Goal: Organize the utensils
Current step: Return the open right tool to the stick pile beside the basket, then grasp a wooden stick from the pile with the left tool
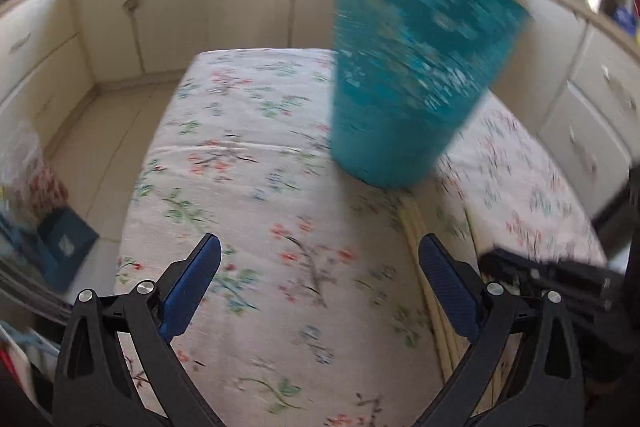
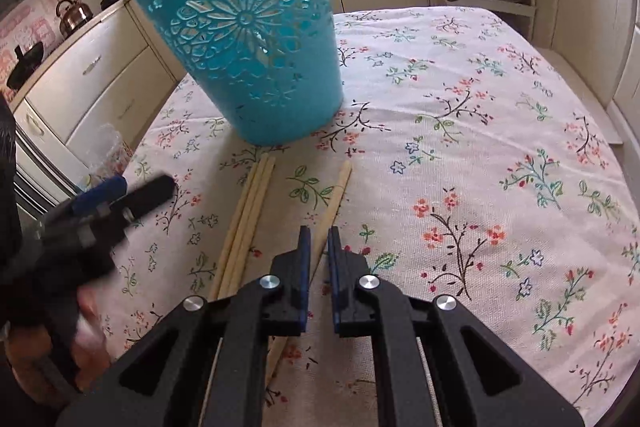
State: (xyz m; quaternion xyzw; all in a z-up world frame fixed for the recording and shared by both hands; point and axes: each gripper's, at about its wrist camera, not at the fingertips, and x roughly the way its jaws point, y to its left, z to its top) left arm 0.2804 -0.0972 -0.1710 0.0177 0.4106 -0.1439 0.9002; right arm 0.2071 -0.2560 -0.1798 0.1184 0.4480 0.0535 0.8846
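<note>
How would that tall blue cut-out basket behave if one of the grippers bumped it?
The blue basket looks like thin plastic full of cut-out holes, so probably light. It is tall with a base narrower than its rim, so a push up high might tip it. On the flowered cloth it would likely slide little.

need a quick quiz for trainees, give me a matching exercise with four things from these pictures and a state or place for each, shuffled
Things:
1. turquoise basket
2. single chopstick
3. bundle of chopsticks
4. left gripper

States or places:
A. jaws wide apart, nothing between them
B. upright on the floral cloth
C. lying loose on the cloth
D. clamped in the right gripper

Pairs: 1-B, 2-D, 3-C, 4-A
</note>
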